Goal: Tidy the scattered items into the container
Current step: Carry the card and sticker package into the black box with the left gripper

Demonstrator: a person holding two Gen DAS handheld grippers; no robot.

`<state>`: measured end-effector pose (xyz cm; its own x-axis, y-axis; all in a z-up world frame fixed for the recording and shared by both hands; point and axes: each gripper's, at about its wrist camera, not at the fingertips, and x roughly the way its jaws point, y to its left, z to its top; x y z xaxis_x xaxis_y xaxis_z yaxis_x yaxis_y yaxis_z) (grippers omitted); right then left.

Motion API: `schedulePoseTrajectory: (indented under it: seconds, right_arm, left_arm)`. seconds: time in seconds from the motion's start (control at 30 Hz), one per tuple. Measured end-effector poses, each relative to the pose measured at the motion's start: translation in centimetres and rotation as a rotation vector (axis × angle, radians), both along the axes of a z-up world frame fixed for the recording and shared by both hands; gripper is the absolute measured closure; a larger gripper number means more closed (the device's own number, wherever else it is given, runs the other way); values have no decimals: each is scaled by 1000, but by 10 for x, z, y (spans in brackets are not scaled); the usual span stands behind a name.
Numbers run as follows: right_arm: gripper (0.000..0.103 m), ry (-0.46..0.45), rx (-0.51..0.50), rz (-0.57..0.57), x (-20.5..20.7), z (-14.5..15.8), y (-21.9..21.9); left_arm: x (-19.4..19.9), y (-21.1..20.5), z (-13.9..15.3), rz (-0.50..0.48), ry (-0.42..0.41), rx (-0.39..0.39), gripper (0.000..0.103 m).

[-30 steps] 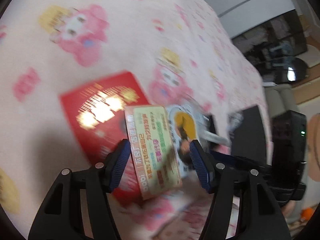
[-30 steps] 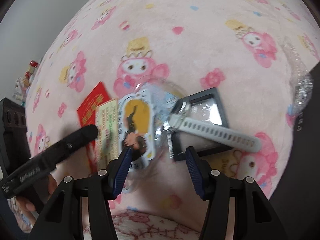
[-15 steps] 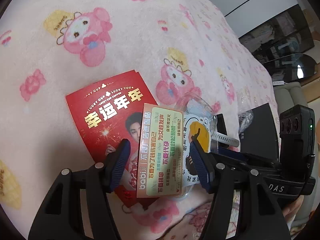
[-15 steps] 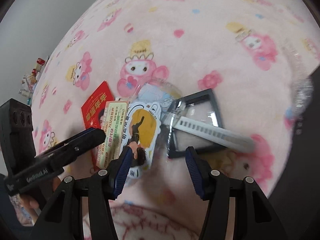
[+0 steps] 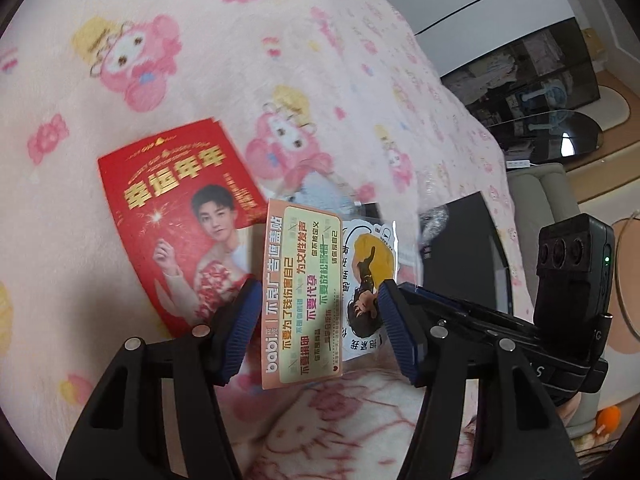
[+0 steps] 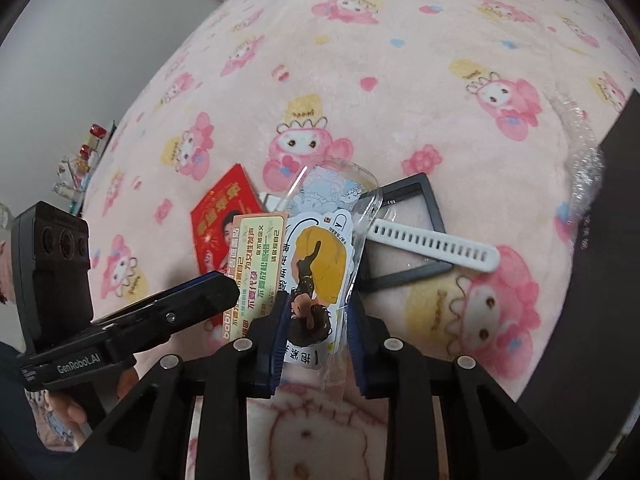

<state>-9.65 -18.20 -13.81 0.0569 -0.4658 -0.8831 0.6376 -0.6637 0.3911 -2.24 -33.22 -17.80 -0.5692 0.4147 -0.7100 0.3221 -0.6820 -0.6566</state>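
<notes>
I have the left gripper [image 5: 316,332] clamped edge-on across the green-and-pink sticker sheet [image 5: 302,300] at lower centre of its view, above the red envelope [image 5: 180,224] lying on the pink cartoon blanket [image 5: 200,40]. My right gripper [image 6: 316,344] has just been closing, its jaws now pinching the clear-sleeved cartoon sticker [image 6: 316,276] at lower centre; right of it, the white watch strap [image 6: 432,246] lies across a black frame [image 6: 416,232].

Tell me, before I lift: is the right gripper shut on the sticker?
Shut: the right gripper fingers press the bagged sticker edges.
</notes>
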Motion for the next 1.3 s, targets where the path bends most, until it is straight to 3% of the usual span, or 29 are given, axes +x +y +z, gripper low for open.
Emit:
schedulePoseTrajectory:
  seconds: [0.27,0.5,0.83,1.0,1.2,1.3]
  right_arm:
    - [79,52,-65,-53,7,46,41]
    - [79,88,-126,-112,9,79,97]
    - [79,169,-128,-236,-4,107,201]
    - [79,245,-79,-263,-21,115,240]
    - [78,257,-81,-291,-54,105,275]
    - [77,222,-107,-302,-63,93,289]
  left_arm:
    - [2,31,63,-76,87,-64,42]
    - [-5,84,98,-165,145,-91,42]
    - [-28,190,118,-318,167,-80,41]
    - [-55,244,125,-395,162,-134,41]
    - [-91,283,107,-419,102,-161,41]
    - [-101,294,93,-418,67,-173,41]
